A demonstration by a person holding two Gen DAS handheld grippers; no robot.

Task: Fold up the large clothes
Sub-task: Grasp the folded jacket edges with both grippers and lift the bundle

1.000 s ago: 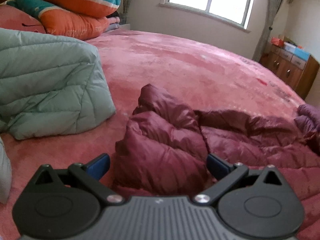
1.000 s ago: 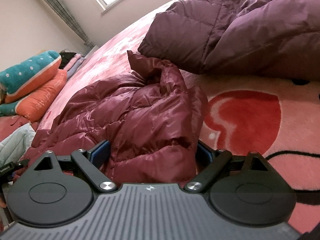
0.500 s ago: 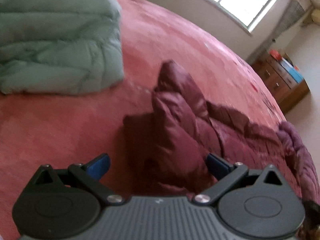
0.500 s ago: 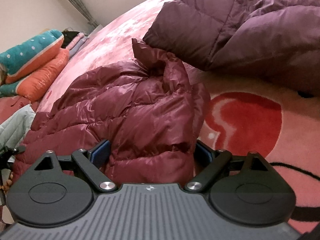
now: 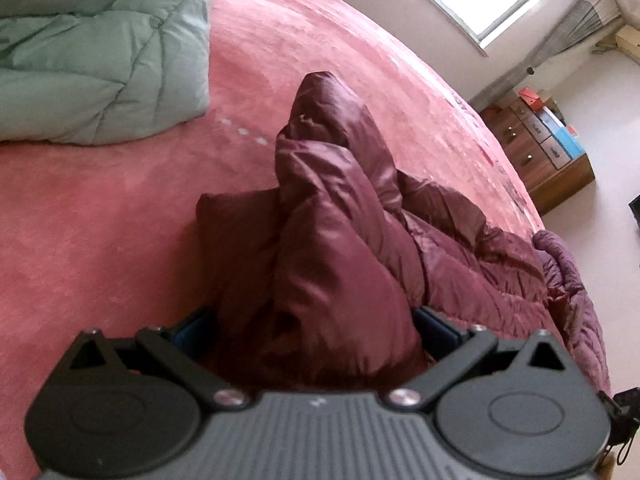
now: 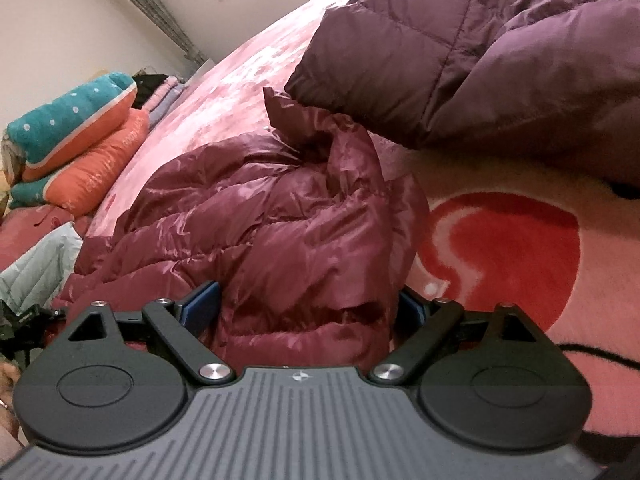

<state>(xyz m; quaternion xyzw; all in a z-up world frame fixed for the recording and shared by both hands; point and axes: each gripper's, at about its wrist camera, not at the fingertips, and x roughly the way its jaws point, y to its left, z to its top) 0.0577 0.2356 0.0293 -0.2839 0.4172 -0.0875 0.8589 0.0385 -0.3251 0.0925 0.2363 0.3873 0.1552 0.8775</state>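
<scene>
A shiny maroon puffer jacket (image 5: 332,240) lies crumpled on the pink bed. In the left wrist view a bunched end of it fills the space between my left gripper's (image 5: 316,326) wide-apart blue-padded fingers. In the right wrist view the jacket's (image 6: 272,232) other end sits between my right gripper's (image 6: 308,306) fingers, which are also spread wide. The fabric hides both sets of fingertips, so I see no squeeze on it.
A folded pale green puffer (image 5: 92,48) lies at the upper left. A dark purple puffer (image 6: 480,52) lies behind the maroon one. Orange and teal pillows (image 6: 80,152) are stacked at the bed's head. A wooden cabinet (image 5: 544,152) stands beyond the bed's edge.
My left gripper has pushed forward and tilted down, so the jacket's end now sits deep between its fingers. My right gripper has also moved further onto the jacket.
</scene>
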